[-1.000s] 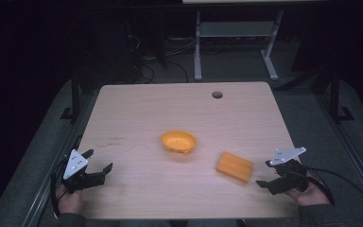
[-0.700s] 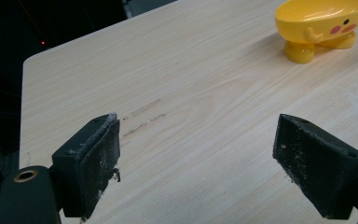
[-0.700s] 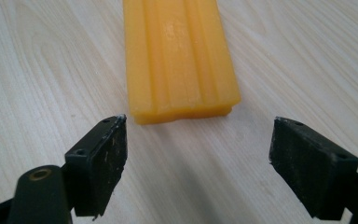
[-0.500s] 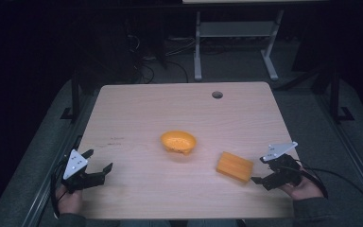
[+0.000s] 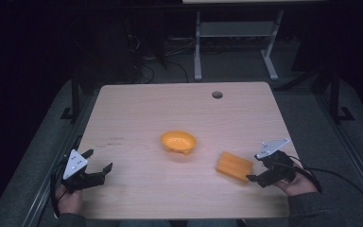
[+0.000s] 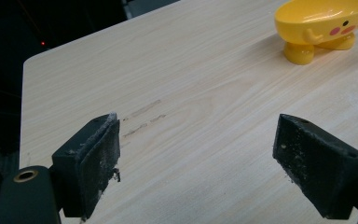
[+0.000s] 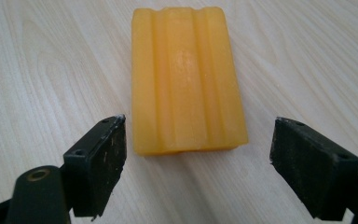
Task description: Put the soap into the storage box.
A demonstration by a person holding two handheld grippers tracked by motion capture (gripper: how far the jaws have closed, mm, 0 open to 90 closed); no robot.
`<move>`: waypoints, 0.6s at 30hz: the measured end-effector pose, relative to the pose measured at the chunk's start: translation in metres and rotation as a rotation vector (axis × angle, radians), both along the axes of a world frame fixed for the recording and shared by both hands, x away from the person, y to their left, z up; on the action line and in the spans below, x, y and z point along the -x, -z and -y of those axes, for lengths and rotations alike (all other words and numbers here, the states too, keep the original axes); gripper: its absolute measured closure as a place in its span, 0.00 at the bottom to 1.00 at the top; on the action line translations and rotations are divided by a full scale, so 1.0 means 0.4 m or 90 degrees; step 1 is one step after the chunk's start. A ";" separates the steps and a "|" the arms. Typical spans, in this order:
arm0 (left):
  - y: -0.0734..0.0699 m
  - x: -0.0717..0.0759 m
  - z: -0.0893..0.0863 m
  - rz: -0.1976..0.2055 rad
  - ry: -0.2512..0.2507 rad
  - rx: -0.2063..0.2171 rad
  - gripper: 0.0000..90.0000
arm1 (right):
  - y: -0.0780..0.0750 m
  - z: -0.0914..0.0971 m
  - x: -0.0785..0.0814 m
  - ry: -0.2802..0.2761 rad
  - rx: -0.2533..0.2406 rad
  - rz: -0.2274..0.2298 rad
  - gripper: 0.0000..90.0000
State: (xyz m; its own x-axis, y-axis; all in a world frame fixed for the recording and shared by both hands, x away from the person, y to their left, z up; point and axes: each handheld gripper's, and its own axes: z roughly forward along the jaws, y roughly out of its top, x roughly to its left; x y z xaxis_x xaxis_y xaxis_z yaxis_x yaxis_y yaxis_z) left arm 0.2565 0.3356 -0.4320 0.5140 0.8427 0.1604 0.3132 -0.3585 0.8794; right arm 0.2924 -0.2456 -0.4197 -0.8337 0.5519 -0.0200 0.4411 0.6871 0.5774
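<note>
- Orange soap bar [image 7: 186,79] lies flat on the wooden table [image 5: 137,109], just in front of the right gripper [image 7: 198,163]. In the high view the bar [image 5: 235,166] is to the right of the yellow dish [image 5: 178,142], apart from it.
- Right gripper's jaws stand wide apart, one on each side of the near end of the bar, not touching it.
- Left gripper [image 5: 97,165] rests near the left edge of the table, jaws also apart, holding nothing. The dish [image 6: 328,28] is well ahead of it.
- Risk, as I judge: the bar looks smooth and ribbed, so if the jaws close only on its near end, it may slip or turn out of the grip.
- If the gripper goes forward too low, one jaw may push the bar away over the table.
- The dish stands on a small foot, so a heavy drop near its rim may tip it.
</note>
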 end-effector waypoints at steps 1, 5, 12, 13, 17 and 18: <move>0.000 0.000 0.000 0.000 0.000 0.001 0.15 | 0.000 -0.002 -0.002 -0.003 0.002 -0.001 0.20; 0.000 0.000 0.000 0.000 -0.001 0.001 0.15 | -0.002 -0.010 -0.007 -0.006 0.001 0.000 0.20; -0.001 0.000 -0.001 0.001 -0.001 0.002 0.15 | -0.004 -0.029 -0.021 -0.017 0.013 -0.003 0.20; -0.001 0.000 -0.002 0.001 -0.002 0.001 0.15 | -0.004 -0.034 -0.023 -0.018 0.015 -0.004 0.20; -0.001 0.000 -0.003 0.001 -0.003 0.004 0.15 | -0.005 -0.047 -0.029 -0.025 0.019 -0.004 0.20; -0.001 0.000 -0.003 0.001 -0.002 0.004 0.15 | -0.004 -0.050 -0.030 -0.027 0.021 -0.004 0.20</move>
